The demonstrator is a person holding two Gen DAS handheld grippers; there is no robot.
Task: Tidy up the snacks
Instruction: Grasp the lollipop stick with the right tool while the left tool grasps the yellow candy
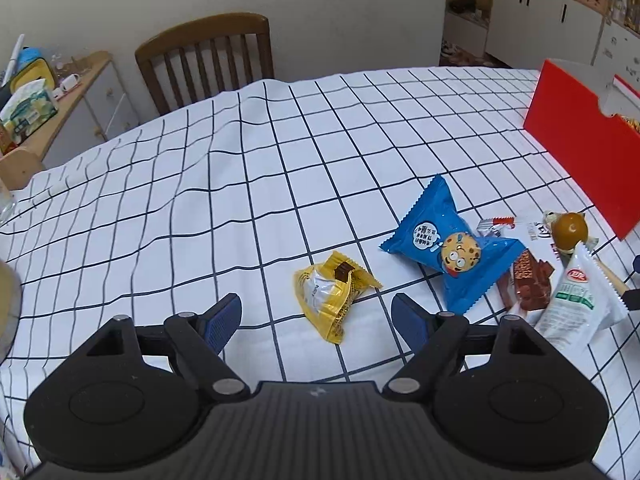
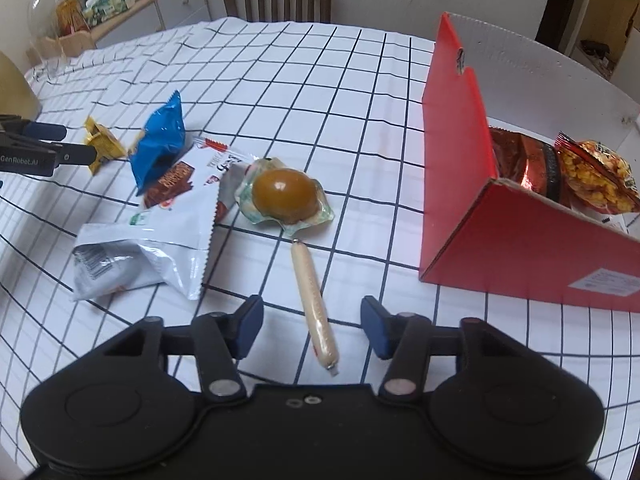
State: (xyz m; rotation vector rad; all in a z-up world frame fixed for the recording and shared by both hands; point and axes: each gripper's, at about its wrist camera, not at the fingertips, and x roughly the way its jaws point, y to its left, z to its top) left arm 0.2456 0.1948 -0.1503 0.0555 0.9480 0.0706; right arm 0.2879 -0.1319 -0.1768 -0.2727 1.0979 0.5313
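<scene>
- the loose snacks lie bunched toward the table's right side beside the red box (image 2: 452,184), which already holds two packets, so it seems the collecting bin.
- left gripper (image 1: 316,318) hovers low, fingers wide and empty, straddling the yellow packet (image 1: 330,298).
- right gripper (image 2: 312,330) hovers, fingers wide and empty, around the sausage stick (image 2: 314,300).

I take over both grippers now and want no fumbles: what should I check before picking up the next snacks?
1. Left gripper open: ok.
2. Yellow packet lined up between its fingers: ok.
3. Right gripper open: ok.
4. Sausage stick between its fingers, clear of other snacks: ok.
5. Red box open, with room: ok, two bags inside.
6. Fingers low enough to close: cannot tell.
</scene>
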